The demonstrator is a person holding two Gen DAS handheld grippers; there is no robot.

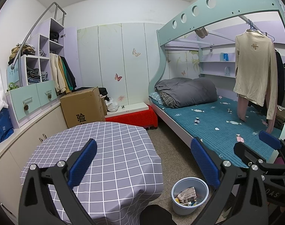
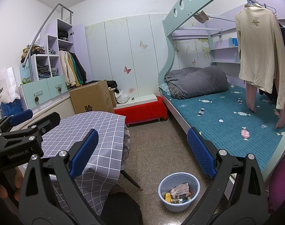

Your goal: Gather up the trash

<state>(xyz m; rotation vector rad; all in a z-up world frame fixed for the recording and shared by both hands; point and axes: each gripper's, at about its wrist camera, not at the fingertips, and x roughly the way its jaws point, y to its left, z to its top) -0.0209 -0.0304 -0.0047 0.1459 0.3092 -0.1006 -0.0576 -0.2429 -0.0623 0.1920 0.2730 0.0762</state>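
A light blue trash bin (image 1: 189,195) stands on the floor between the table and the bed. It holds crumpled paper and small wrappers (image 1: 187,195). It also shows in the right wrist view (image 2: 179,191). My left gripper (image 1: 144,163) is open and empty, held above the table's edge and the floor. My right gripper (image 2: 142,151) is open and empty, held above the floor near the bin. The right gripper shows at the right edge of the left wrist view (image 1: 255,146). The left gripper shows at the left edge of the right wrist view (image 2: 35,119).
A table with a grey checked cloth (image 1: 104,150) stands at the left. A bunk bed with a teal mattress (image 1: 217,123) is at the right, clothes (image 1: 255,69) hanging over it. A cardboard box (image 1: 82,106) and a red-covered platform (image 1: 134,118) stand behind the table.
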